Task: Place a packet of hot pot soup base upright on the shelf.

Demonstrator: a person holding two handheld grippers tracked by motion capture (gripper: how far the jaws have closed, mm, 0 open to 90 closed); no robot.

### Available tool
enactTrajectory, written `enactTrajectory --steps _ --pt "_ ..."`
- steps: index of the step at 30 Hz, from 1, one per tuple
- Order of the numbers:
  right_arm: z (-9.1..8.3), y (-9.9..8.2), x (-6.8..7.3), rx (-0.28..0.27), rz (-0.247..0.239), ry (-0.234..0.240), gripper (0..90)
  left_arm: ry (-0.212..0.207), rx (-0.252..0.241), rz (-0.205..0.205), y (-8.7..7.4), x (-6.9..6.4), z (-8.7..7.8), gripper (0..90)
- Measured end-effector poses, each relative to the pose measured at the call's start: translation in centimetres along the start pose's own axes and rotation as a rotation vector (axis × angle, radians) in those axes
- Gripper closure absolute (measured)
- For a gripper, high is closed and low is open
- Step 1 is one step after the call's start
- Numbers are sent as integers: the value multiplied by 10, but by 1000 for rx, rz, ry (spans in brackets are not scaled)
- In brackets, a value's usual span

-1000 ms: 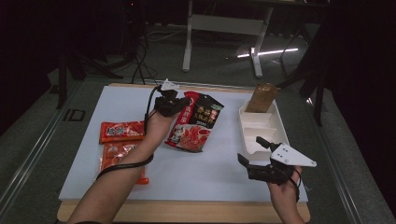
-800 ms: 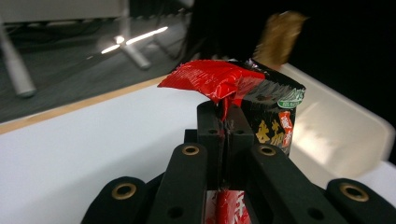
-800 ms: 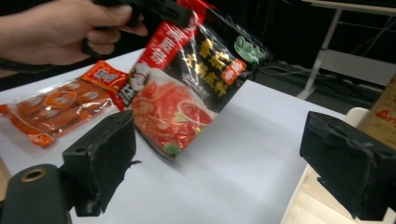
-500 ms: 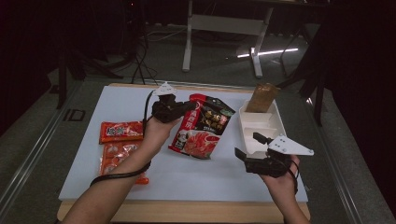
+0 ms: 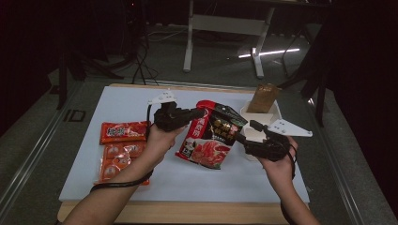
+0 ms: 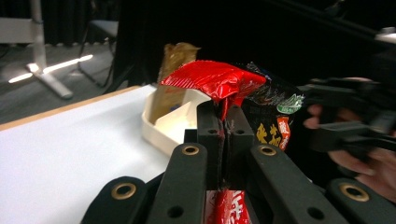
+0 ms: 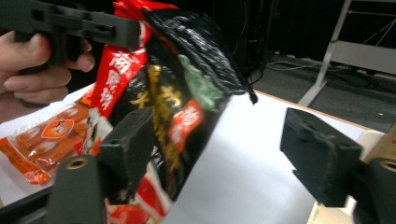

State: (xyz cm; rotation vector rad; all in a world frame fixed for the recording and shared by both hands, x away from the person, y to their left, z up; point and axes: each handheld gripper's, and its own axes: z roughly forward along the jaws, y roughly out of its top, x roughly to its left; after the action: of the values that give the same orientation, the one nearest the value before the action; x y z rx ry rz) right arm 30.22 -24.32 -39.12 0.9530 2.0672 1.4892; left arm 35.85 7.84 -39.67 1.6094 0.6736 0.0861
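A red-and-black snack bag [image 5: 213,136] hangs tilted above the white board, its lower end near the surface. My left gripper [image 5: 199,113] is shut on the bag's crumpled red top corner [image 6: 210,81], with the foil pinched between its fingertips [image 6: 224,116]. My right gripper [image 5: 245,132] has come to the bag's right edge. Its jaws have just been closing and stand open around the bag [image 7: 173,93]. The bag lies against one jaw, while the other jaw is well apart from it.
Two orange snack packets [image 5: 124,132] [image 5: 119,159] lie at the board's left. A cream tray [image 5: 274,115] stands at the right with a brown pouch [image 5: 263,98] upright in its far end. The wooden table edge [image 5: 187,213] runs along the front.
My left gripper has carried the bag up and to the right. My right gripper has risen and moved left to the bag's edge, with its jaws narrower than before.
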Motion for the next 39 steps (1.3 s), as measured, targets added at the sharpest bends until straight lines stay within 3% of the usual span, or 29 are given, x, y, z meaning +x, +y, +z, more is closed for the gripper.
enactTrajectory --steps 7,8,11,17,24,29,32,35,39 --pt "-1 5 -2 10 12 43 439 -59 -21 -16 -1 -3 3 882" --pt "-1 6 -2 14 11 47 513 -64 -26 -14 -1 -3 4 882" --pt "-2 7 -1 24 17 78 626 -91 -48 -19 -2 -4 6 881" --pt "-5 13 -2 -11 50 124 718 -126 -64 -21 -5 -5 8 880" --pt "-11 19 -1 -15 62 145 758 -133 -55 -15 -6 -7 6 856" --pt "-12 24 2 18 17 134 764 -127 -37 -4 -10 -7 4 830" --pt "-14 27 1 29 17 156 768 -134 -21 8 -11 -9 4 805" --pt "-17 28 2 25 14 165 766 -143 -6 22 -11 -10 4 767" --pt "-20 31 3 24 0 157 766 -136 13 30 -13 -11 2 621"
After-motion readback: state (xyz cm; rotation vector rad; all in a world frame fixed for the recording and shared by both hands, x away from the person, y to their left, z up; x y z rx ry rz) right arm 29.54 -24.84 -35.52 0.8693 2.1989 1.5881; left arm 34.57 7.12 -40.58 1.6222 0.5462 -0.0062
